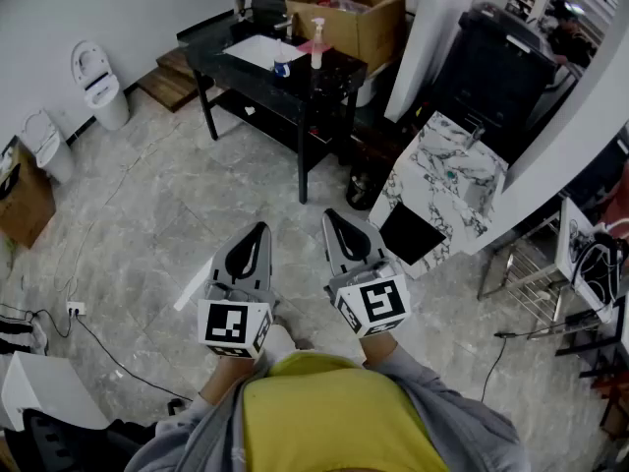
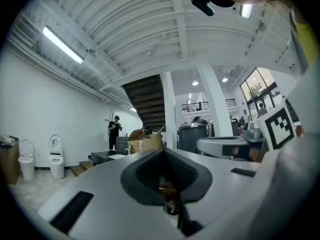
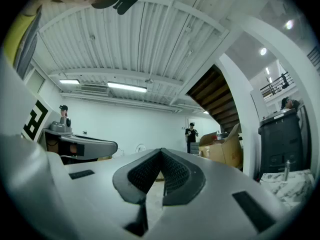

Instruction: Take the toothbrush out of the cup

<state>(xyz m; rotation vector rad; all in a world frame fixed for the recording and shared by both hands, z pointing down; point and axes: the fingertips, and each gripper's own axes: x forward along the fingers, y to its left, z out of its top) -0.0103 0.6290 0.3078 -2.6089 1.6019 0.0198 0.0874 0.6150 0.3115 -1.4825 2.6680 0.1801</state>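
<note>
A small pale cup (image 1: 282, 64) with a blue band stands near the front edge of a black bench (image 1: 209, 57), about midway along it. The toothbrush is too small to make out from here. Just to the right of the cup is a slim pump bottle (image 1: 316, 45) with a pale body and a white pump head. A flat white sheet of paper (image 1: 257, 49) lies toward the left end. An open brown cardboard box (image 1: 352, 20) fills the far right corner.

The bench has a dark matte top, thin square legs and a lower shelf. It stands on a floor (image 1: 167, 214) of grey, marble-veined tiles.

Both tools are well apart from the bench, held close to the person's chest. The left hand-held gripper (image 1: 257, 230) and the right hand-held gripper (image 1: 331, 216) lie side by side, roughly level and pointing toward the bench. Each is a smooth grey wedge ending in black ribbed pads. Each carries a cube with black-and-white square markers at its rear, near the wrist.

In its own view the left hand-held gripper (image 2: 163, 151) has its jaws together with nothing between them. The right hand-held gripper (image 3: 160, 151) is likewise closed and empty. Grey sleeves and a yellow shirt (image 1: 334, 411) show at the bottom of the head view.
</note>
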